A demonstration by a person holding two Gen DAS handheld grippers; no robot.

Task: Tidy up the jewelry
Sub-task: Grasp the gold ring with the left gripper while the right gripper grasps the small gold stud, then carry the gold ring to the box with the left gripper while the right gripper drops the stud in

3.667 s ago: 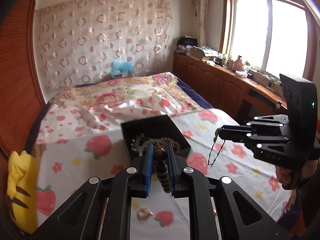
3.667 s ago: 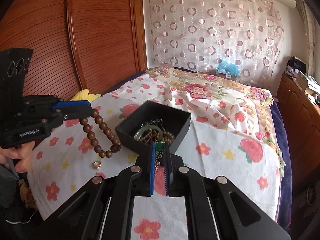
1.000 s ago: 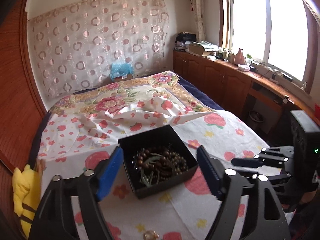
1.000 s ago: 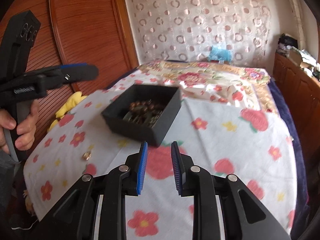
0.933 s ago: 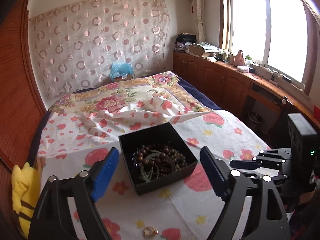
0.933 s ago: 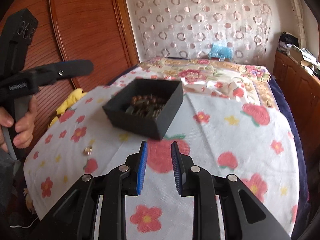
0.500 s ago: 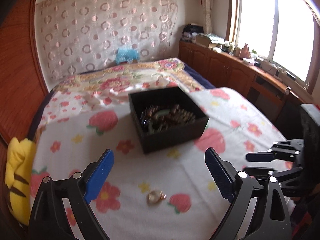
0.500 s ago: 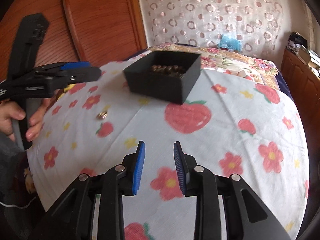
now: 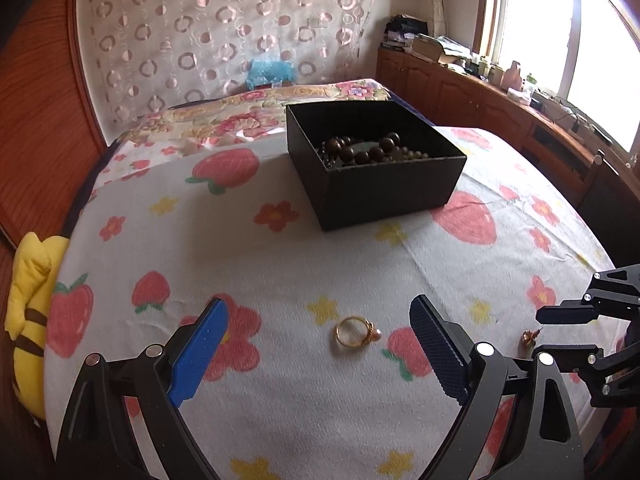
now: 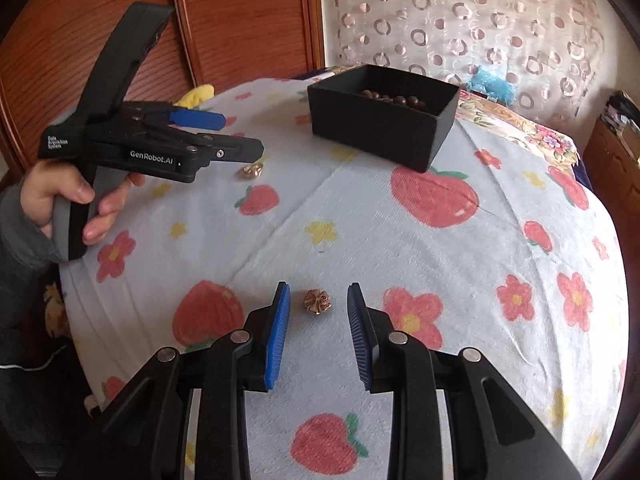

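A black open box holding brown bead bracelets stands on the strawberry-print bedspread; it also shows in the right wrist view. A gold ring with a pink pearl lies on the cloth between the wide-open jaws of my left gripper. A small flower-shaped gold piece lies between the open jaws of my right gripper. The same piece shows by the right gripper in the left wrist view. The ring lies just beyond the left gripper in the right wrist view.
A yellow plush toy lies at the bed's left edge beside a wooden wardrobe. Wooden cabinets run under the window on the right. A patterned curtain hangs behind the bed. The near bed edge drops off below both grippers.
Both grippers dropped their jewelry into the box, opened, and came down low over the bedspread. The left now straddles the ring, the right the flower piece.
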